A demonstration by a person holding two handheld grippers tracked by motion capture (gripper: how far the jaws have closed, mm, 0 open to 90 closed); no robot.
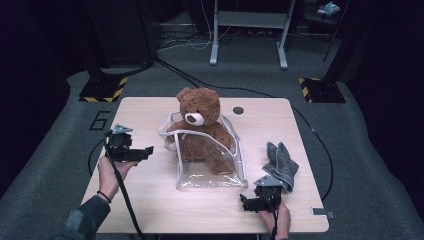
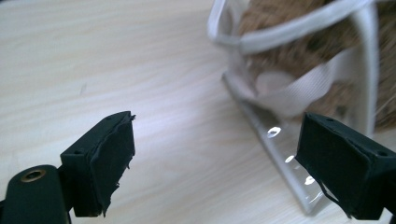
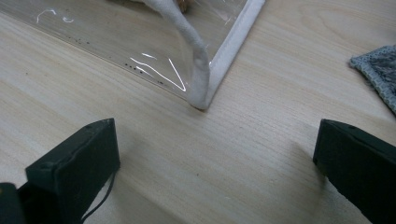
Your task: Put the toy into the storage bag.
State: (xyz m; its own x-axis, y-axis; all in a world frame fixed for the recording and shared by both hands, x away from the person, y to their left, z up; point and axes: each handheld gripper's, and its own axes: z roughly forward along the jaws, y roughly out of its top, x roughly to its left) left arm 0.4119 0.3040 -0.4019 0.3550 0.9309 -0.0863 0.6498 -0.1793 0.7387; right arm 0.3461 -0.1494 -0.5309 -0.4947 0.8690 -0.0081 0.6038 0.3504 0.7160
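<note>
A brown teddy bear [image 1: 199,125] sits upright inside a clear plastic bag with white trim [image 1: 210,176] in the middle of the table. My left gripper [image 1: 148,150] is left of the bag, pointing at it, jaws open and empty. In the left gripper view the bag's white edge [image 2: 299,30] and the bear's fur [image 2: 280,56] lie just ahead of the open left gripper [image 2: 215,149]. My right gripper [image 1: 243,202] rests near the table's front edge, open and empty. The right gripper view shows the bag's near corner [image 3: 205,93] beyond the open right gripper [image 3: 217,154].
A grey cloth [image 1: 281,162] lies crumpled right of the bag, close behind the right gripper, and its corner [image 3: 380,74] reaches into the right gripper view. The wooden table [image 1: 150,110] has a dark round hole [image 1: 238,110] at its back. Cables trail over the floor.
</note>
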